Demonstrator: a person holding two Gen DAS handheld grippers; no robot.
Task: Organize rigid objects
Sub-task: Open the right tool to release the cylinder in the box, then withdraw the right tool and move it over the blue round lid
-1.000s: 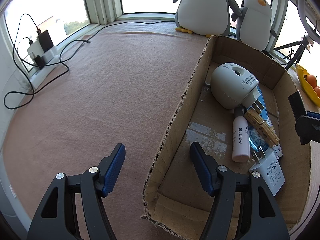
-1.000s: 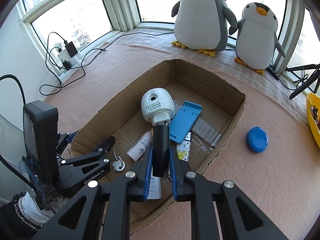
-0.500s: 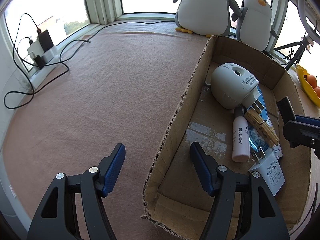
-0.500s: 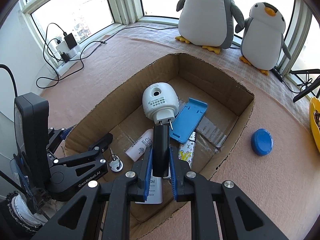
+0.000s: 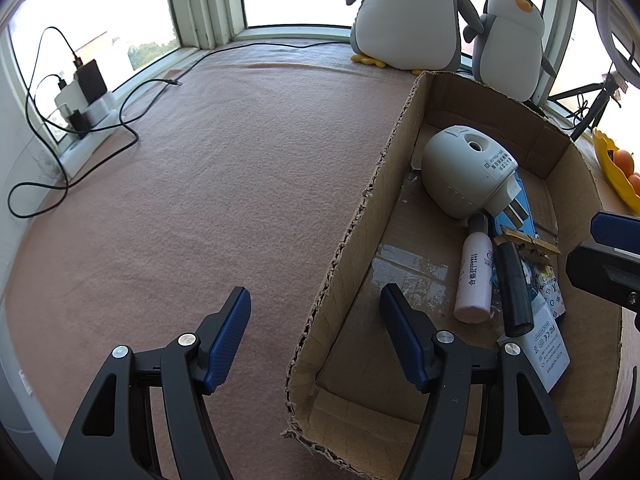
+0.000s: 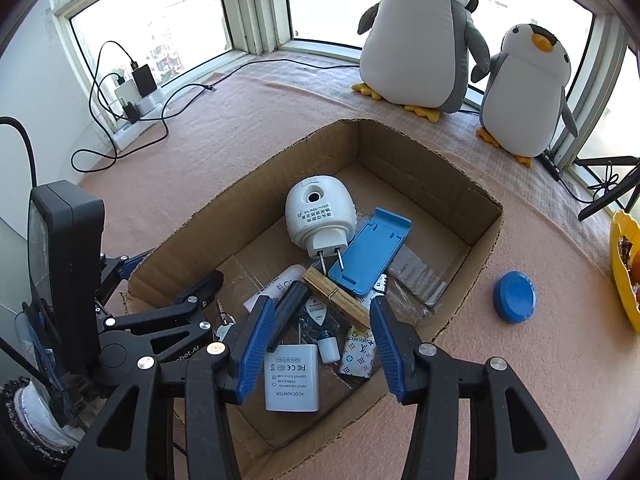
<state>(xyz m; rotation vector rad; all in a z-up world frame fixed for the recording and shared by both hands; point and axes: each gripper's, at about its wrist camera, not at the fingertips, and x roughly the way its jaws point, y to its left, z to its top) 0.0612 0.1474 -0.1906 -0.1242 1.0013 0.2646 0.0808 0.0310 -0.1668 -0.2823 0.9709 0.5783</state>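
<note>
The cardboard box [image 6: 472,220] sits on a pink cloth, and everything else is placed from it. Over its near end the right gripper [image 6: 322,344] has its jaws opening, the blue pads clear of the black cylinder [image 6: 288,308], which lies loose in the box, leaning against the left pad's side. Around the cylinder in the box lie a white plug-in device [image 6: 320,212], a blue stand [image 6: 372,256], a wooden clothespin [image 6: 336,300], a pink tube [image 5: 474,276] and a white adapter [image 6: 292,380]. The left gripper [image 5: 316,340] straddles the box's left wall with jaws standing wide and nothing between the pads but that wall, untouched. A blue lid [image 6: 514,296] lies on the cloth just right of the box. Two plush penguins [image 6: 420,36] stand beyond its far end.
</note>
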